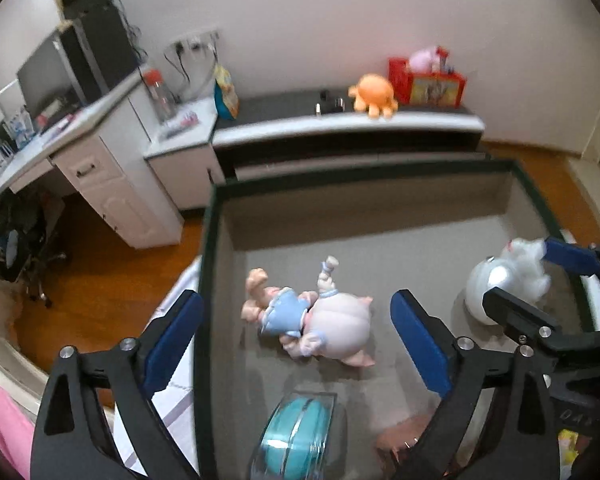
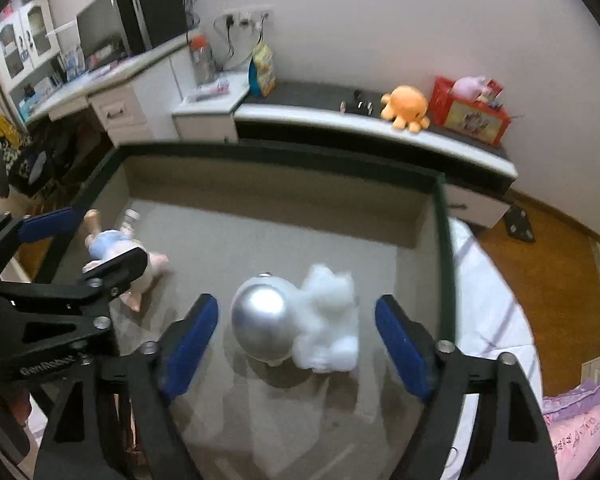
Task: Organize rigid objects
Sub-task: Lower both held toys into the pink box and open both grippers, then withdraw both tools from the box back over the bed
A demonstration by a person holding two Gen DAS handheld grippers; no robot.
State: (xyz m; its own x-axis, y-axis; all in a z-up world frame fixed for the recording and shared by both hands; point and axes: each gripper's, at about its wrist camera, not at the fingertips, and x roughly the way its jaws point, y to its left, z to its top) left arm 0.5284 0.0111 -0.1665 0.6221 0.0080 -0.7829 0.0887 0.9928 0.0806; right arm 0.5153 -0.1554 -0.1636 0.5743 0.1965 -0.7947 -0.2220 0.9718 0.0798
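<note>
A pig figurine (image 1: 316, 312) in blue clothing lies on its side on the grey floor of an open fabric bin (image 1: 220, 216), well apart from a silver-and-white figurine (image 2: 296, 320) nearer the bin's right wall. The left gripper (image 1: 296, 344) hangs above the pig with jaws spread wide and nothing between the pads; the right gripper (image 2: 296, 340) brackets the silver-and-white figurine, also open, pads clear of it. No earlier frame is given, so only this state is stated. Judged as release or pre-grasp, a clean step keeps both pads free of the toys. A teal round case (image 1: 296, 436) lies near the front wall. The dark rim bounds sideways travel; open floor remains between the figurines.
</note>
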